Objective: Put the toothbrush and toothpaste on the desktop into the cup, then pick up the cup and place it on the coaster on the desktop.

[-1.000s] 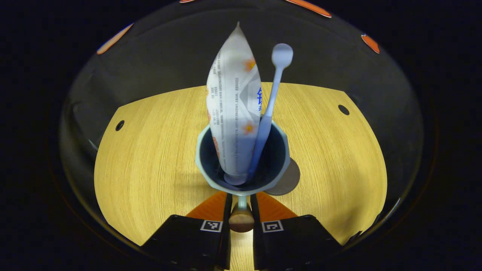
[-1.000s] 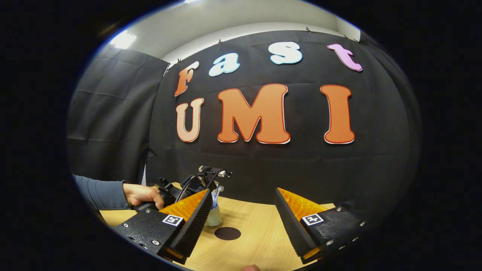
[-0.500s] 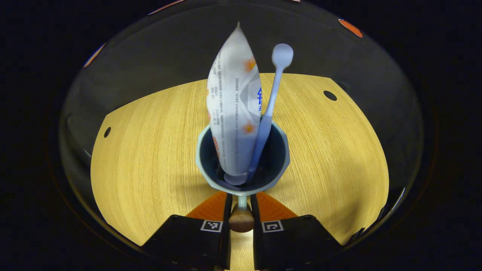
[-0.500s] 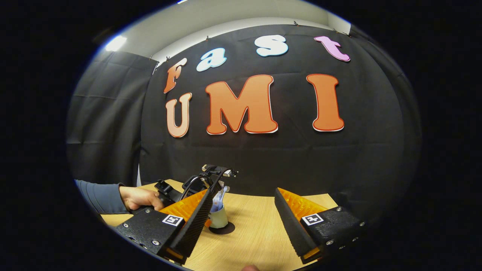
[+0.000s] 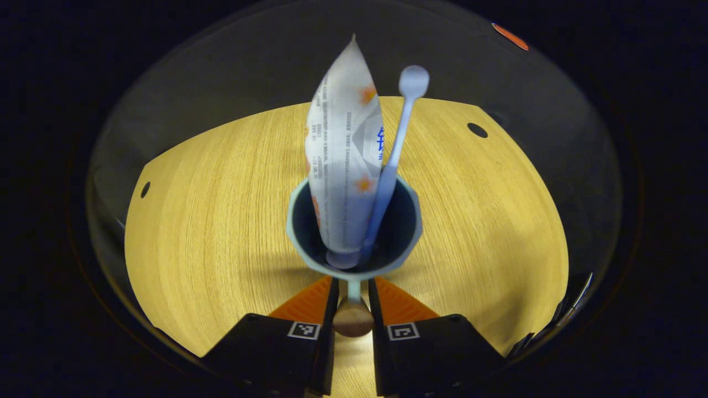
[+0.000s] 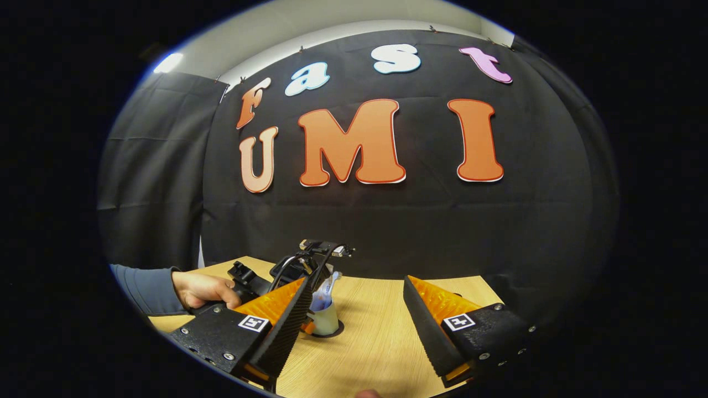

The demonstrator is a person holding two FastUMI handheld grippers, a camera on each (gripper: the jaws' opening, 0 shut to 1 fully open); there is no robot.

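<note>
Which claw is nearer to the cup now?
Left. The left claw is shut on the handle of the cup; the right claw stands open, apart from it.

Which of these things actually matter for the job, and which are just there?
Job:
cup
toothpaste
toothbrush
coaster
left gripper, gripping the cup's handle

Just there:
right gripper, open
wooden desktop

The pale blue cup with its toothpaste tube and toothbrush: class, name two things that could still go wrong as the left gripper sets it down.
1. The left gripper pinches only the pale blue cup by its thin handle, so the cup could swivel or tip on release.
2. The tall white toothpaste tube and light blue toothbrush stand far above the rim, making it top-heavy; landing off-centre on the dark round coaster may topple it.
</note>
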